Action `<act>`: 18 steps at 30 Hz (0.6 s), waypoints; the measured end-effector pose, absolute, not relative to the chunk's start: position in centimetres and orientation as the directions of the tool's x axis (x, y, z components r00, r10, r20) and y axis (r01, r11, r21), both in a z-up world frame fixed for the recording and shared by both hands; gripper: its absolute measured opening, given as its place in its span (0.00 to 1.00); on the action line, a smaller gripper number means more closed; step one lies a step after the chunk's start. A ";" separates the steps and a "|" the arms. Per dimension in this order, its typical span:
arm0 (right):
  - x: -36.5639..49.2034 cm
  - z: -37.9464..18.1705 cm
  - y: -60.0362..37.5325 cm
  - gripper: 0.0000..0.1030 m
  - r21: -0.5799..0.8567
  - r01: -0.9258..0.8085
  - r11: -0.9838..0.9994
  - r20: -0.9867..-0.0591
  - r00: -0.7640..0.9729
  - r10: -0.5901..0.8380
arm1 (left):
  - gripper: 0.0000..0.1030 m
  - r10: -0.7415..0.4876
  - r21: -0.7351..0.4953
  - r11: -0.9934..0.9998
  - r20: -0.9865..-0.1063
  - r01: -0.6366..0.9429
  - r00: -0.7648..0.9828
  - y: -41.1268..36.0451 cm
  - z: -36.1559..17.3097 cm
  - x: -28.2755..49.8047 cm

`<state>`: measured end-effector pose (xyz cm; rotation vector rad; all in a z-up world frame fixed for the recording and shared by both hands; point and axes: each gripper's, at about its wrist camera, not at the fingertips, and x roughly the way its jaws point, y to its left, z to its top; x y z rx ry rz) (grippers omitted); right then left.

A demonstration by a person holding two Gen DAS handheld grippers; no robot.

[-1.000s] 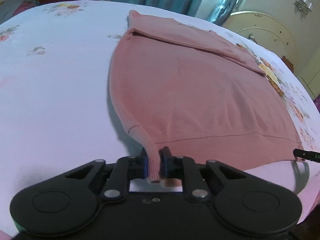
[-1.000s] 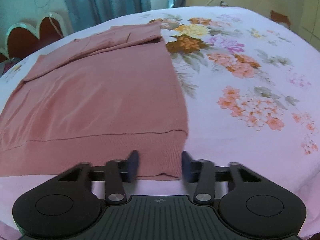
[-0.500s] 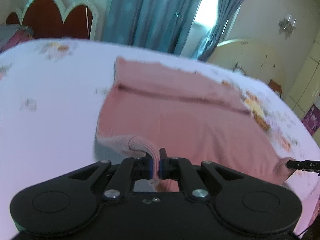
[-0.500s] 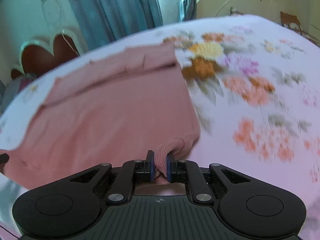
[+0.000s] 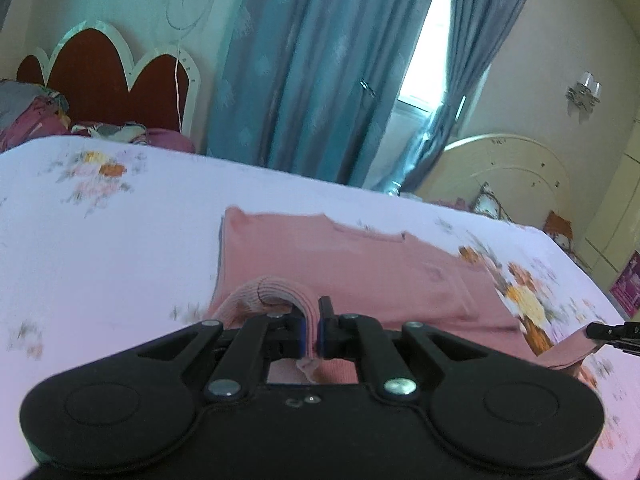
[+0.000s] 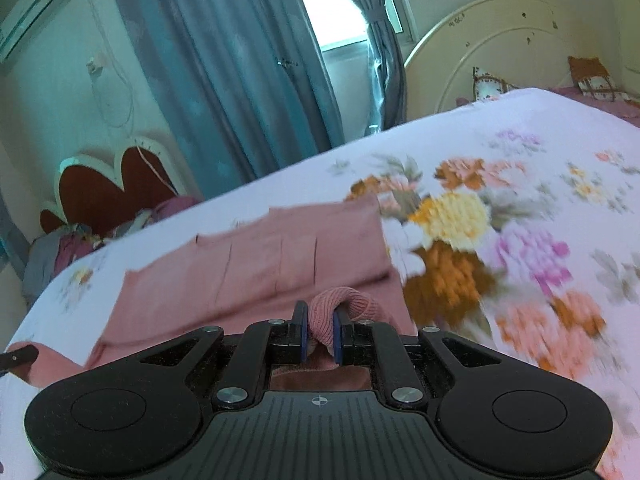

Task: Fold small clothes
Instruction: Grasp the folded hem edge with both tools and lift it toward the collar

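Observation:
A pink knit sweater (image 5: 352, 264) lies on the flowered bedsheet (image 5: 100, 248); it also shows in the right wrist view (image 6: 256, 268). My left gripper (image 5: 311, 322) is shut on the sweater's ribbed hem at its left corner and holds it raised over the body. My right gripper (image 6: 320, 330) is shut on the hem's right corner, also raised. The right gripper's tip with the pinched corner shows at the right edge of the left wrist view (image 5: 608, 332). The sleeves are folded across the far part of the sweater.
A red scalloped headboard (image 5: 108, 76) and a heap of clothes (image 5: 28, 120) stand at the far left. Blue curtains (image 5: 320, 72) hang behind the bed. A cream headboard (image 6: 500, 48) with cushions is at the far right. The sheet (image 6: 520, 208) spreads to the right.
Both grippers have lifted the hem corners off the bed and carried them forward toward the sweater's far end. The right gripper closed on the hem about a second ago.

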<state>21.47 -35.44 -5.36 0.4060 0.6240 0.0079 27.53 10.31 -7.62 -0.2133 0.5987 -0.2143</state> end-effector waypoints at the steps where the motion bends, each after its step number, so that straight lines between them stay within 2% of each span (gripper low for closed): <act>1: 22.4 -5.4 -35.6 0.11 0.380 0.116 0.918 -0.562 0.817 0.129 | 0.05 -0.256 -0.259 0.957 -0.530 0.133 0.808 10.3 -7.6 28.3; 12: 34.1 -5.7 -37.0 0.11 0.400 0.106 0.910 -0.518 0.845 0.129 | 0.05 -0.188 -0.251 0.966 -0.504 0.066 0.843 9.1 -7.2 37.8; 18: 40.1 -6.9 -37.9 0.11 0.428 0.128 0.895 -0.539 0.831 0.139 | 0.05 -0.151 -0.239 0.971 -0.527 0.025 0.836 8.4 -8.1 43.5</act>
